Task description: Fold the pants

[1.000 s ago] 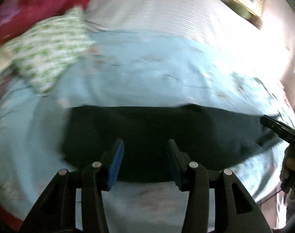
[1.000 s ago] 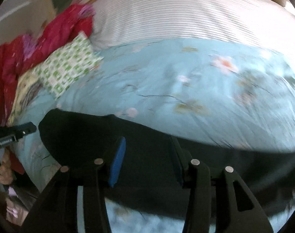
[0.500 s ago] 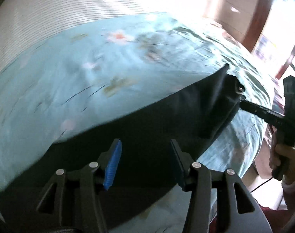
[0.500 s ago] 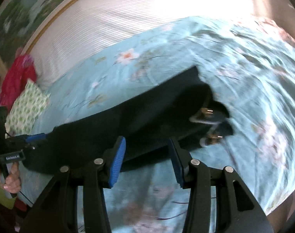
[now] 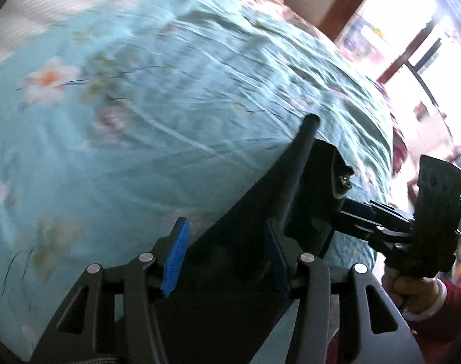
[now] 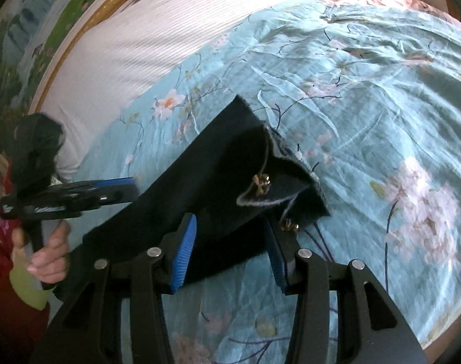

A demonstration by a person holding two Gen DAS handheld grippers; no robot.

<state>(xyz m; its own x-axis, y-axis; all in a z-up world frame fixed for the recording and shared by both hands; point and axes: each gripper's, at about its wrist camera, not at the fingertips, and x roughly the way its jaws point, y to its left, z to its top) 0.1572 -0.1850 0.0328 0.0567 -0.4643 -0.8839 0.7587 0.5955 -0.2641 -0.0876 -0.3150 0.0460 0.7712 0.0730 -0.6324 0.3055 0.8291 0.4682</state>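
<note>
Ok so the dark pants point(image 6: 206, 176) are lying stretched out across the bed point(image 6: 367, 97), on the floral blue sheet, waist end with the brass buttons point(image 6: 260, 182) flopped open toward the far side. Both my tongs are wide open and gripping nothing: the left tongs point(image 5: 227, 261) hover over the cloth further along the leg, the right tongs point(image 6: 230, 254) sit right at the waistband edge. My worry is the waist: that flap is loose and curled, so if I pinch just the top layer there, the fold will probably drag crooked and bunch up. Also the sheet is wrinkly, so I could easily grab bedding along with the fabric. The left view is pretty blurred, so I can't judge the layers there.
</note>
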